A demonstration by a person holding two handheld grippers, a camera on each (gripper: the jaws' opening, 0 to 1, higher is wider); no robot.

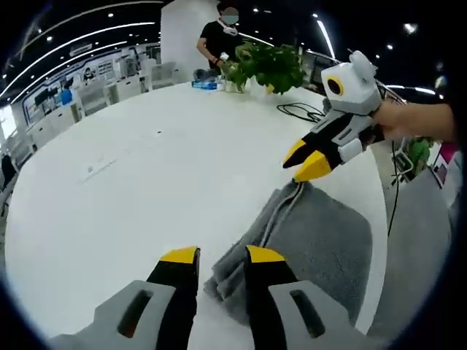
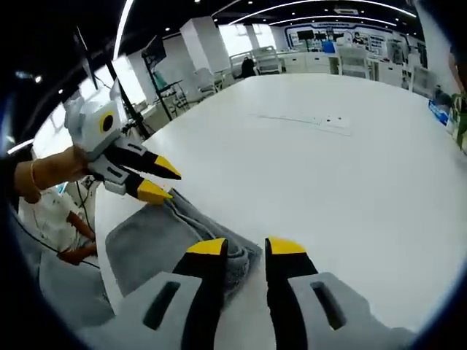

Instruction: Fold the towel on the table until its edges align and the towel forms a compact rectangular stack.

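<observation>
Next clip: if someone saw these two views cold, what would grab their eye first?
Likely the grey towel, bunched and partly folded at the near edge of the big white table. Both yellow-tipped tools work it from opposite ends: the right tool is at its far corner, the left tool at the other, jaws parted. Behind, a leafy plant stands at the table's far side beside a person.

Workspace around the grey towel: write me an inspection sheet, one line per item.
Surface: white table, bare around the towel.
Job's things: grey towel, folded over, at the table's edge.
Clutter: potted plant and blue item at the far side.
Grippers: left tongs open above the towel's near corner; right tongs open at its far corner.
Cables: black cable by the plant.
Surroundings: open office; person standing beyond the table.
</observation>
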